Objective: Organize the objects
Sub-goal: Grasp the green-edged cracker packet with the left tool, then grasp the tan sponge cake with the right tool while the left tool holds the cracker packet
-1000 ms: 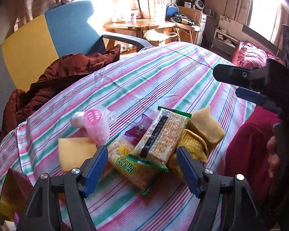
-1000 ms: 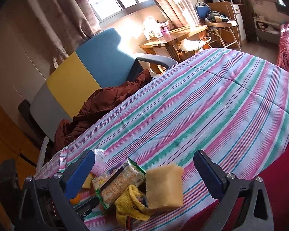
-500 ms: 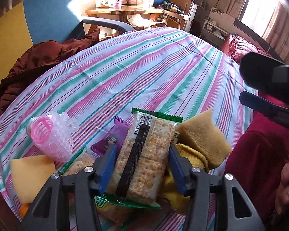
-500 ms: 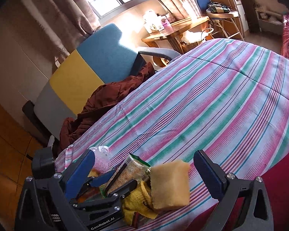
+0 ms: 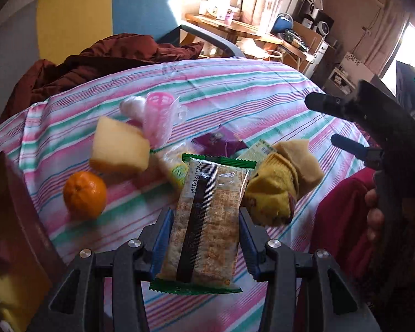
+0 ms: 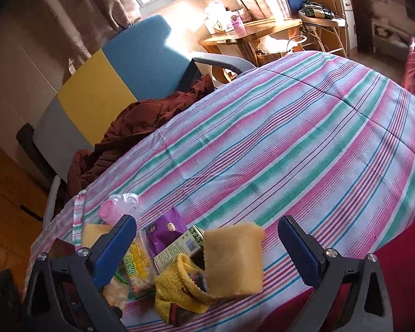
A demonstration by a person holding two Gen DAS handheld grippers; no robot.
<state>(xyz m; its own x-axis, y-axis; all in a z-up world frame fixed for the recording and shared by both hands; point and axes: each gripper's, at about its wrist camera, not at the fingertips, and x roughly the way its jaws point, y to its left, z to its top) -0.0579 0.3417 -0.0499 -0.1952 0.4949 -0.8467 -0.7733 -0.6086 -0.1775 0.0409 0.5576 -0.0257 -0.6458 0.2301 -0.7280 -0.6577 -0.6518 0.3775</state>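
Left gripper (image 5: 206, 233) clamped on a cracker packet (image 5: 207, 224), blue pads pressing its two long sides; packet lifted clear of the striped bedspread (image 5: 249, 94), its green-edged end pointing away from the camera. Right gripper (image 6: 207, 249) jaws spread wide, holding nothing, hovering above the pile near the bed edge; in the left wrist view it shows at the right edge, with fingers (image 5: 373, 215) of a hand on its handle.

Containers: a brown box (image 5: 16, 221) at the left edge of the left wrist view, contents can't be made out. A clear plastic pack of pink hair rollers (image 5: 159, 120); roller count not readable.

Counts on the bedspread:
- 2 sponges: a pale yellow sponge (image 5: 119, 149) beside the rollers, a tan sponge (image 6: 233, 257) leaning on the yellow knit glove (image 6: 179, 285).
- 1 orange (image 5: 85, 193), apart from the pile, near the box.
- 1 purple sachet (image 6: 166, 232).
- 1 yellow-green snack packet (image 6: 137, 265), partly under the purple one.
- 1 green-white packet (image 6: 179, 249), mostly covered.

Glove count uncertain, looks like one bundle.

Dark red jacket (image 6: 141, 127) lies on the blue, yellow and grey chair (image 6: 110, 83) beyond the bed.
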